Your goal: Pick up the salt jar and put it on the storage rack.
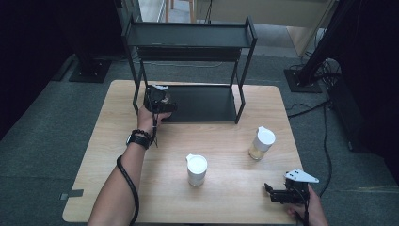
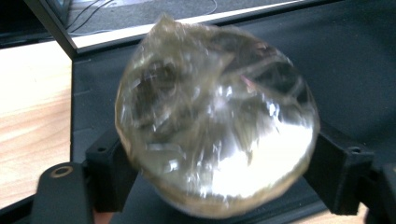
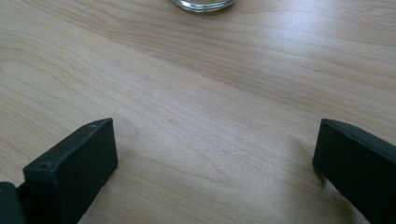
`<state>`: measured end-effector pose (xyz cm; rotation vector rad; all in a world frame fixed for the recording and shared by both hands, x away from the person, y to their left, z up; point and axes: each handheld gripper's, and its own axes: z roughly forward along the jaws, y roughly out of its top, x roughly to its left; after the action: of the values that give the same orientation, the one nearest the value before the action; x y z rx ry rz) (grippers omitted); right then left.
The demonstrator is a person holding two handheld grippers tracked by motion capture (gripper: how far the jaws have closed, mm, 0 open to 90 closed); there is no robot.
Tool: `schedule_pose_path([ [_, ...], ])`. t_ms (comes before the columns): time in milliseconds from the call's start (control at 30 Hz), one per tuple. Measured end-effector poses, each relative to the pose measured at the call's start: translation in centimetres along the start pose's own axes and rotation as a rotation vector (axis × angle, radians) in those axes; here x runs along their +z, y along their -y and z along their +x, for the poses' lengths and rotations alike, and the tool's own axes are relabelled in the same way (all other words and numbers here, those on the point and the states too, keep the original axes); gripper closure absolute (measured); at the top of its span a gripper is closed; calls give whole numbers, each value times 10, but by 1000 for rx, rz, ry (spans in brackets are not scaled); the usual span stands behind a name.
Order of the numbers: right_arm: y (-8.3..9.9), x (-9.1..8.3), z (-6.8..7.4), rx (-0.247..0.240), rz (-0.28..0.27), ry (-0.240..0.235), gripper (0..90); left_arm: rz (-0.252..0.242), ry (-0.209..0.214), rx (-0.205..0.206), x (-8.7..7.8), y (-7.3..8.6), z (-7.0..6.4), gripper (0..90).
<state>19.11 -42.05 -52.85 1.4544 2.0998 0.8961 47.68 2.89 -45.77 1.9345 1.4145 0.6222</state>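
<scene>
Pale wooden bench (image 1: 226, 188) on grey carpet; black shelf rack (image 1: 188, 40) at twelve o'clock. Left tongs (image 2: 217, 154) clamp a blurred, clear jar (image 2: 217, 121); right tongs (image 3: 210, 158) gape apart.

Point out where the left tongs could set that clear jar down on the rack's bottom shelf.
The left tongs grip the clear jar at the left end of the black rack's lower shelf. From there to the right posts the shelf is bare. On the table, two white-lidded jars stand in front of the rack.
</scene>
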Motion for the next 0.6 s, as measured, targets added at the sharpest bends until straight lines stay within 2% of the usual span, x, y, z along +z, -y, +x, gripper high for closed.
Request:
schedule_pose_path([
  [67, 0, 0, 0, -1, 0, -1, 0, 12, 15, 7, 1, 5, 0, 105],
  [133, 0, 0, 0, -1, 0, -1, 0, 6, 6, 10, 1, 10, -2, 104],
  [200, 0, 0, 0, -1, 0, -1, 0, -3, 28, 29, 1, 15, -4, 21],
  [233, 0, 0, 0, -1, 0, -1, 0, -8, 22, 41, 1, 18, -6, 6],
  [300, 0, 0, 0, -3, -1, -1, 0, -14, 13, 50, 0, 23, -8, 0],
  [433, 0, 0, 0, -5, 0, -4, 0, -26, 19, 43, 1, 33, -8, 0],
  [600, 0, 0, 0, -4, 1, -4, 0, -32, 47, 62, 0, 47, -10, 0],
])
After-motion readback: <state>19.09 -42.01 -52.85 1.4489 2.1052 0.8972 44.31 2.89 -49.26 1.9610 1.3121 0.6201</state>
